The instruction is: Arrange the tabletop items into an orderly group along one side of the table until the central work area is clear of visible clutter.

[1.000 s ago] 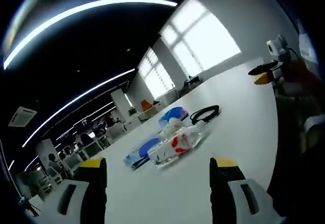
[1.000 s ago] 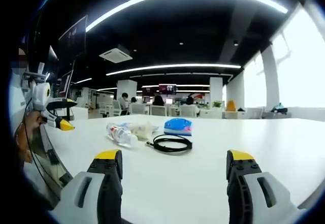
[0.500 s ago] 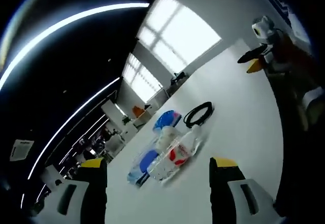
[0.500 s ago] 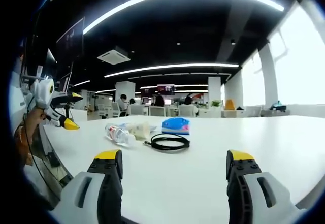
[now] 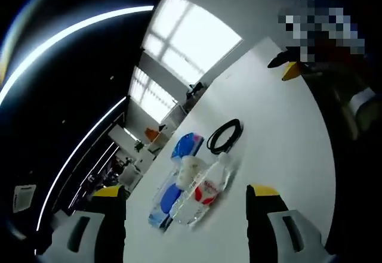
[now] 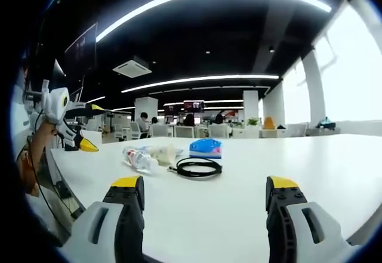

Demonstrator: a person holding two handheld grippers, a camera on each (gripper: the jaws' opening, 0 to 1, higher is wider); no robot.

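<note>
A small cluster lies on the white table (image 6: pixel 250 209). It holds a clear plastic bottle (image 6: pixel 138 157) with a red label, a pale cup-like item (image 6: pixel 166 151), a blue pack (image 6: pixel 206 148) and a coiled black cable (image 6: pixel 196 167). In the left gripper view the bottle (image 5: pixel 203 192) lies on its side beside the cable (image 5: pixel 224 136), the blue pack (image 5: pixel 186 145) and a blue thing in a clear bag (image 5: pixel 166 202). My left gripper (image 5: pixel 186 192) is open and held above the table, short of the cluster. My right gripper (image 6: pixel 204 185) is open too, nothing between its jaws.
The left gripper (image 6: pixel 70 126) shows at the left of the right gripper view, held by a hand (image 6: pixel 36 149) near the table's edge. The right gripper's yellow tip (image 5: pixel 290 71) shows far across the table (image 5: pixel 286 149). Desks and seated people (image 6: pixel 188 120) fill the background, with bright windows (image 5: pixel 191 42) beyond.
The left gripper view has rolled and tilted further, so the cluster looks shifted. In the right gripper view the left gripper has risen a little. The items lie where they were.
</note>
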